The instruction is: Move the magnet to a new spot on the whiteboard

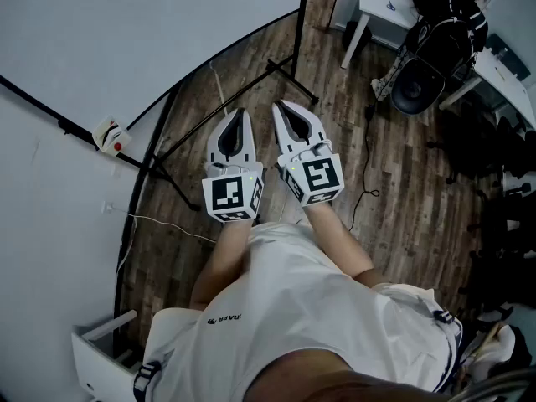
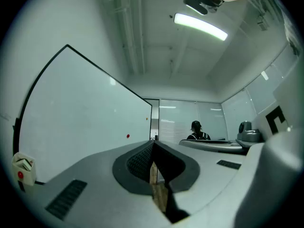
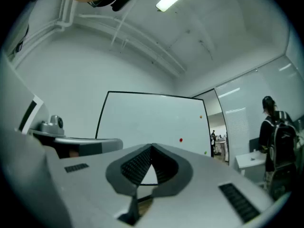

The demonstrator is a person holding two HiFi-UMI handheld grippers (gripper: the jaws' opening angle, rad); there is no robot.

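Note:
The whiteboard (image 1: 126, 40) stands on a black-framed stand at the upper left of the head view. In the right gripper view a small red magnet (image 3: 181, 139) sticks to the whiteboard (image 3: 147, 122), with an orange magnet (image 3: 201, 117) above it and a green magnet (image 3: 205, 152) below. The left gripper view shows the red magnet (image 2: 128, 136) far along the board. My left gripper (image 1: 238, 114) and right gripper (image 1: 282, 107) hover side by side above the wooden floor, well short of the board. Both have their jaws shut, tips touching, with nothing between them.
An eraser (image 1: 110, 134) sits on the board's ledge. The stand's black legs (image 1: 285, 69) and a cable (image 1: 364, 166) lie on the floor ahead. A white desk (image 1: 377, 2) and a chair with a backpack (image 1: 435, 40) are at the upper right. A person with a backpack (image 3: 278, 146) stands by it.

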